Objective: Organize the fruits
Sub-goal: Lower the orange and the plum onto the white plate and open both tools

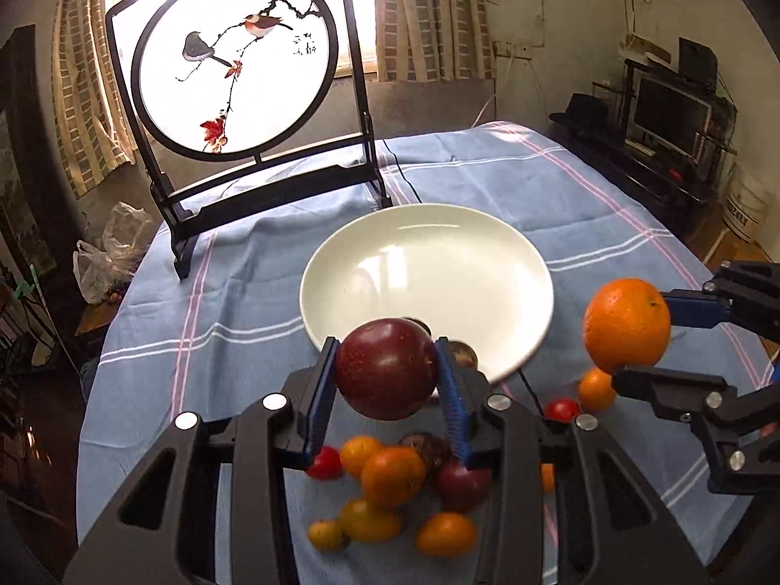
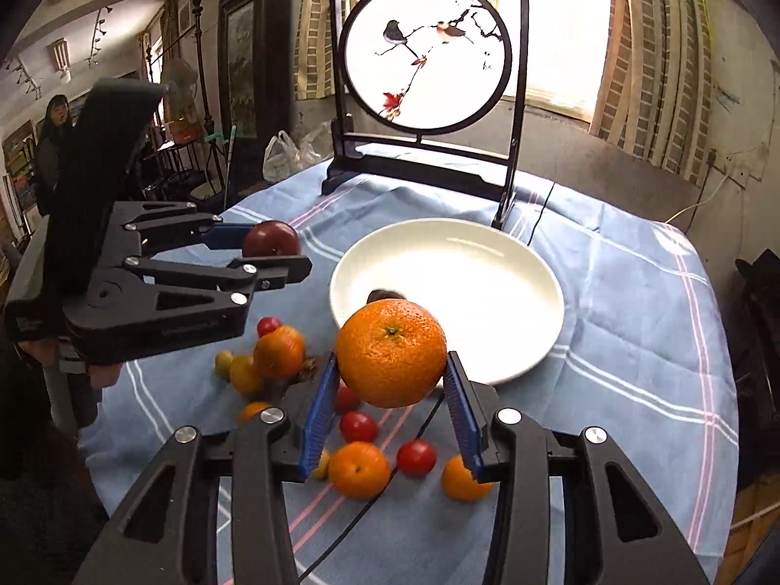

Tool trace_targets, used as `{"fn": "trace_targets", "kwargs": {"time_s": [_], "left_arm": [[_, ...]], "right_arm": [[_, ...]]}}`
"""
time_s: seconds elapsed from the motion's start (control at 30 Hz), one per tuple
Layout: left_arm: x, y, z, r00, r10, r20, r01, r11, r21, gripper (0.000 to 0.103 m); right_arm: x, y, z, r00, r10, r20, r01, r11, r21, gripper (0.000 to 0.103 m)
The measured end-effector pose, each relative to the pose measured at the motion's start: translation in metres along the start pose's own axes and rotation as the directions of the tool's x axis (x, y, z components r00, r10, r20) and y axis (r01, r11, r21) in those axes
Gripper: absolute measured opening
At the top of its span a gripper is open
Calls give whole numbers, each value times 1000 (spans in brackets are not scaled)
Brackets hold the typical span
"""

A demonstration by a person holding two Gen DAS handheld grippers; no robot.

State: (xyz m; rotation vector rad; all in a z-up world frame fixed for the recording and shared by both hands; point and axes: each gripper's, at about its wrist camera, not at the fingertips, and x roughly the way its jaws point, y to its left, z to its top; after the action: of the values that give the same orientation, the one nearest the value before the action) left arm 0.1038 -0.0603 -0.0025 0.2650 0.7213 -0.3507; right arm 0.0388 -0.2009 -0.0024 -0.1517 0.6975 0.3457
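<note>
Blown-out window [image 1: 234, 9] backlight, fisheye-dark corners

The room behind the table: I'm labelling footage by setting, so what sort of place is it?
Probably a lived-in home room: curtained window, television on a stand, and a cloth-covered table bearing a bird-painted screen.

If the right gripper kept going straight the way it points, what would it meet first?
Probably the white plate: the right gripper, shut on the large orange, aims down at its near rim. Depth is uncertain.
</note>
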Motion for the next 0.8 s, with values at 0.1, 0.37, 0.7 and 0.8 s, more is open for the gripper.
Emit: {"fn": "trace_targets", "kwargs": {"time_s": [0.1,0.37,0.7,0.8], "left_arm": [[23,2,20,999,31,-6,-31,999,-12,38],[86,8,32,995,69,-75,-71,997,-21,38],[128,10,28,988,86,-128,-88,996,-11,39],[135,10,28,985,93,-143,-95,995,-9,39]], "right_arm": [[13,-18,21,1000,-27,15,27,999,28,44],[78,-49,37,998,-42,-51,47,995,92,44],[131,-58,37,991,-41,-127,56,992,110,44],[139,-60,37,990,-43,-138,58,992,110,45]]}}
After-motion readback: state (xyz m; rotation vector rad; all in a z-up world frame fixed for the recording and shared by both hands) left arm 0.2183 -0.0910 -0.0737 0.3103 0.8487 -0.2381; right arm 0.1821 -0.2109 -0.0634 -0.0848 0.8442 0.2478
